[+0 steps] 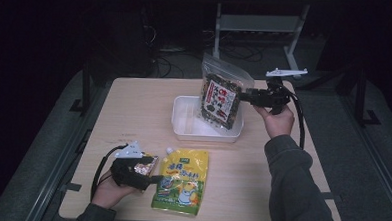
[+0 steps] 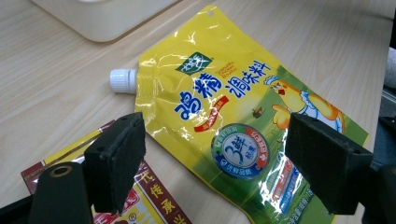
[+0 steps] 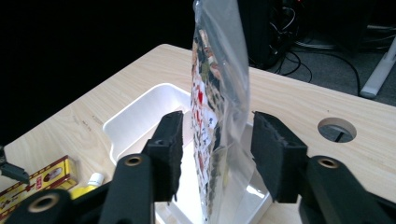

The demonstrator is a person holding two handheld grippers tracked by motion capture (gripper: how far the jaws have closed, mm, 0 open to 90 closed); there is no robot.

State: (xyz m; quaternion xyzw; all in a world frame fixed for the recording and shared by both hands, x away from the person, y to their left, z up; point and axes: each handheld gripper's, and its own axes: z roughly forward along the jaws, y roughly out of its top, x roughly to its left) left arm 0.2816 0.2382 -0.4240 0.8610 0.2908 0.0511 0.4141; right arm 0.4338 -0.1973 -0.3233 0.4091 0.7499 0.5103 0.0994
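A clear-topped snack bag [image 1: 220, 99] stands upright in the white tray [image 1: 183, 132] at the middle of the table. My right gripper [image 1: 244, 96] reaches in level from the right. In the right gripper view the bag [image 3: 217, 116] stands edge-on between the pads [image 3: 170, 149], which are open with gaps to the bag. At the front left, my left gripper [image 1: 154, 171] is open and holds nothing. It hangs over a yellow spout pouch [image 2: 233, 107] and a red and yellow packet [image 2: 154, 200], both flat on the table. The pouch [image 1: 183, 182] lies right of the packet [image 1: 147, 164].
The wooden table [image 1: 134, 108] has a round cable hole [image 3: 336, 129] near its far right. Beyond its far edge the dark floor has cables and a white desk leg [image 1: 294, 42]. The pouch's white cap [image 2: 122, 80] points toward the tray [image 3: 130, 116].
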